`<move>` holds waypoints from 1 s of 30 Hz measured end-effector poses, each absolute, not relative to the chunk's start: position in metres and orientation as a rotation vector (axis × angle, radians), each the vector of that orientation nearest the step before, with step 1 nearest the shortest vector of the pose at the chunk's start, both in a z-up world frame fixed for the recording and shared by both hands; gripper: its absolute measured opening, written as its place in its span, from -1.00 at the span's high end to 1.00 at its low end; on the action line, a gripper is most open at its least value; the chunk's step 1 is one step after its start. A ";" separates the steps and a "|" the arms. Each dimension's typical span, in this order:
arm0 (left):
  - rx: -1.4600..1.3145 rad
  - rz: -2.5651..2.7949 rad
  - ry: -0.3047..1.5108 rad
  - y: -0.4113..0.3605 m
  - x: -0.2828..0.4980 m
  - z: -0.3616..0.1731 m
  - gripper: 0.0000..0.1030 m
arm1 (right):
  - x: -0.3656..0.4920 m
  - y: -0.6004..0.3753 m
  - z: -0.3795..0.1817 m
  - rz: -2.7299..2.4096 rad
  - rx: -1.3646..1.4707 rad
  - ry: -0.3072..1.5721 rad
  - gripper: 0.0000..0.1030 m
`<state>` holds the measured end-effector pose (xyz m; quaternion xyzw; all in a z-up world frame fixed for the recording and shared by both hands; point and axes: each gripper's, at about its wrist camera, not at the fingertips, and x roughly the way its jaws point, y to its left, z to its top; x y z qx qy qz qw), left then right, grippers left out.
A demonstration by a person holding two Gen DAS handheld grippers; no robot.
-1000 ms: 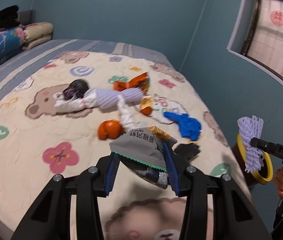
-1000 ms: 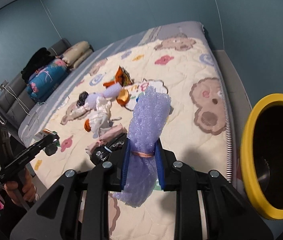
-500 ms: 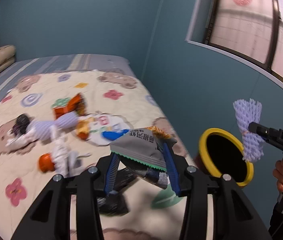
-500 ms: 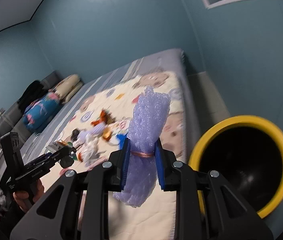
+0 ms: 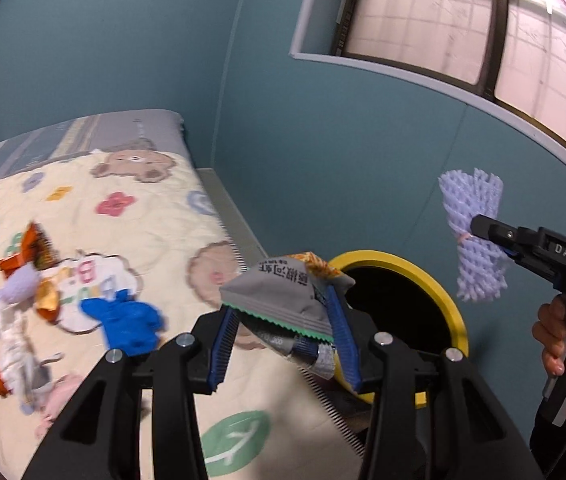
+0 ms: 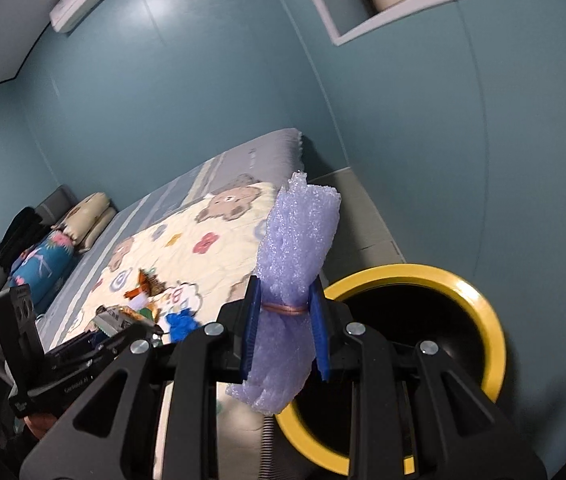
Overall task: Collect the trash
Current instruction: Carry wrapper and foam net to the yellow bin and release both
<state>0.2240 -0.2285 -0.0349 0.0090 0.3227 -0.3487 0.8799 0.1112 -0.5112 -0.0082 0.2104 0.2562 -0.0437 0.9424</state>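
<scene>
Fingers (image 5: 339,320) — on wrapper (image 5: 279,292), foam net (image 6: 295,280)

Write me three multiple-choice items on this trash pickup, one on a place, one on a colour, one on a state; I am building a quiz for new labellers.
1. Where is the bin?
A. on the bed
B. on the floor beside the bed
C. on the window sill

2. What colour is the bin's rim?
A. yellow
B. red
C. white

3. What does the left gripper hold?
A. nothing
B. a blue glove
C. a grey snack wrapper

Answers: 1 B, it stands low next to the mattress edge; 2 A, a yellow ring surrounds the dark opening; 3 C, the wrapper sits clamped between the blue pads, while the right gripper grips purple foam netting.
</scene>
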 end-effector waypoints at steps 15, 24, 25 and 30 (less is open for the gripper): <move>0.073 -0.835 0.757 -0.325 0.232 -0.071 0.17 | 0.118 -0.562 -0.065 -0.243 0.464 0.590 0.55; 0.098 -0.852 0.796 -0.355 0.226 -0.089 0.01 | 0.119 -0.586 -0.097 -0.309 0.518 0.658 0.51; 0.096 -0.851 0.800 -0.357 0.226 -0.090 -0.08 | 0.118 -0.588 -0.098 -0.313 0.520 0.663 0.48; 0.091 -0.846 0.805 -0.356 0.225 -0.090 -0.35 | 0.112 -0.588 -0.096 -0.333 0.513 0.664 0.36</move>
